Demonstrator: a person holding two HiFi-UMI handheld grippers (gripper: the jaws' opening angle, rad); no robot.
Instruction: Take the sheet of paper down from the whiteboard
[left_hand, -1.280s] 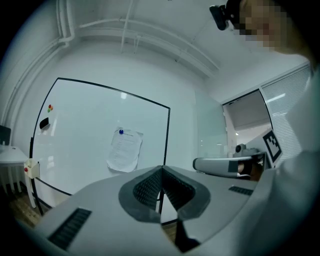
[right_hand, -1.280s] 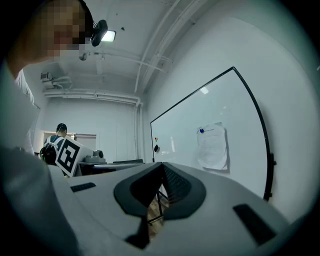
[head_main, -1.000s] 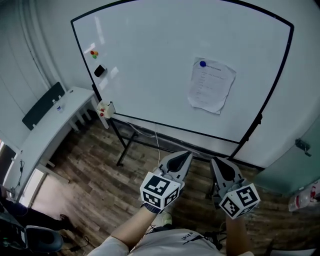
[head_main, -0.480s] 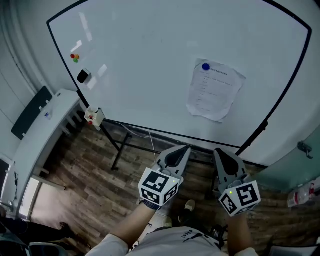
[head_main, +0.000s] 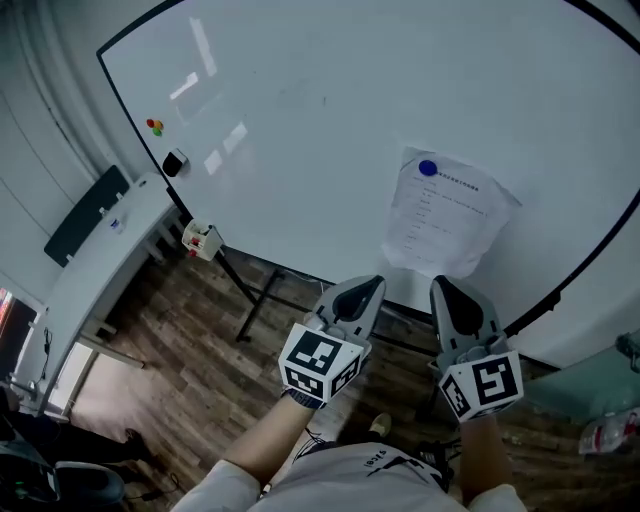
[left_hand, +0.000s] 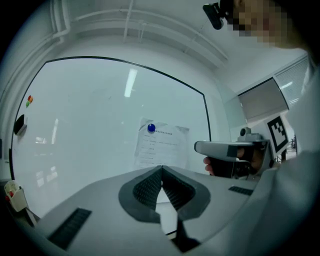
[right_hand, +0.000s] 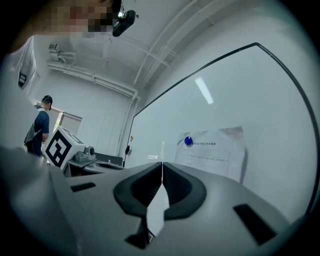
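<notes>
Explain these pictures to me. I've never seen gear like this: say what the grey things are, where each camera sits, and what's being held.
There is no robot here. A person holds a two-jaw gripper in each hand, the left gripper and the right gripper, each with a marker cube. One picture comes from a camera on the person's head, looking down. The other two cameras ride on the grippers and look along their jaws. Ahead stands a whiteboard with a sheet of paper pinned by a blue magnet. Both grippers have their jaws together and hold nothing; neither touches the paper.
</notes>
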